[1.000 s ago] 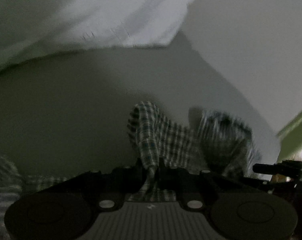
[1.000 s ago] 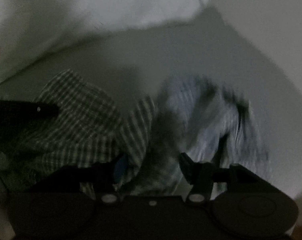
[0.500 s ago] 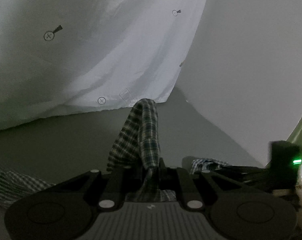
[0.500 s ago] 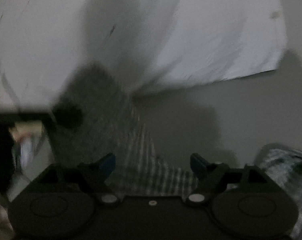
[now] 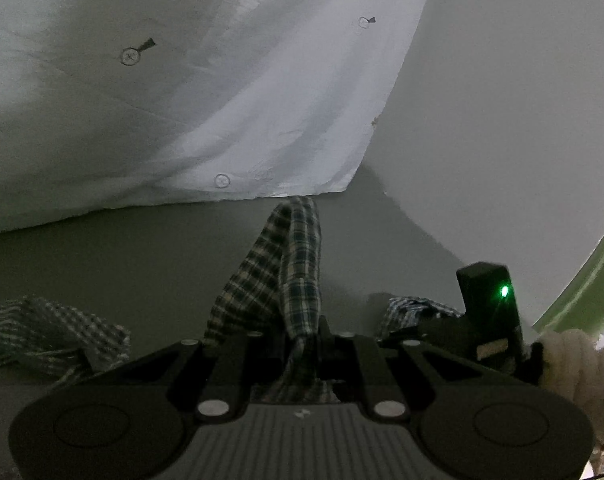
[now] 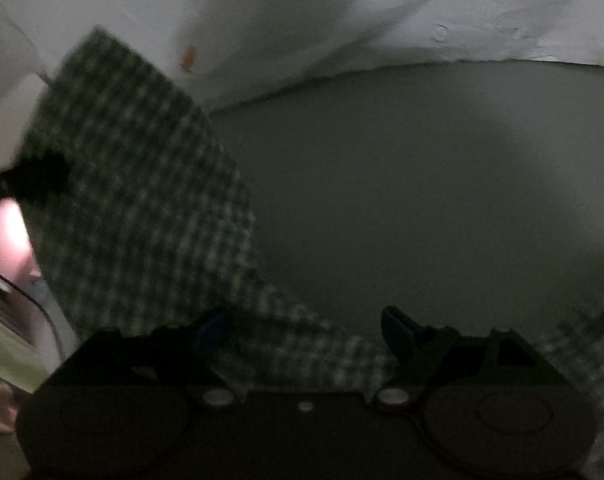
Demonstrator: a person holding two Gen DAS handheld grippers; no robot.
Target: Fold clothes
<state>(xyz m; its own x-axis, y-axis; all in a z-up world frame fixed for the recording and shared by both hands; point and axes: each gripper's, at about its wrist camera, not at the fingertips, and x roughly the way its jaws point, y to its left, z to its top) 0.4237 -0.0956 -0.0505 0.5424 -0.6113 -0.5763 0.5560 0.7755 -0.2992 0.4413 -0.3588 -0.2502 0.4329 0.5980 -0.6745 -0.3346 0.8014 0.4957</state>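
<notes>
Left gripper [image 5: 302, 336] clamped tight on a bunched fold of the plaid garment [image 5: 286, 264] — checked cloth rising out from between the closed jaws as a narrow, upright ridge toward the far edge of the grey surface [image 5: 122, 264]. More of the same plaid lying crumpled on that surface at the left and, in a smaller patch, just beside the other device at the right, its green light [image 5: 504, 291] lit. Behind, a white sheet [image 5: 222, 100] printed with small carrots, hanging down to the grey surface. Right gripper [image 6: 305, 320] with jaws spread wide, having just been opening; plaid cloth lying loose between them, pressed by neither pad, and sweeping up to the left in a blurred sheet. Dim, blurred right view — fine detail not readable.
</notes>
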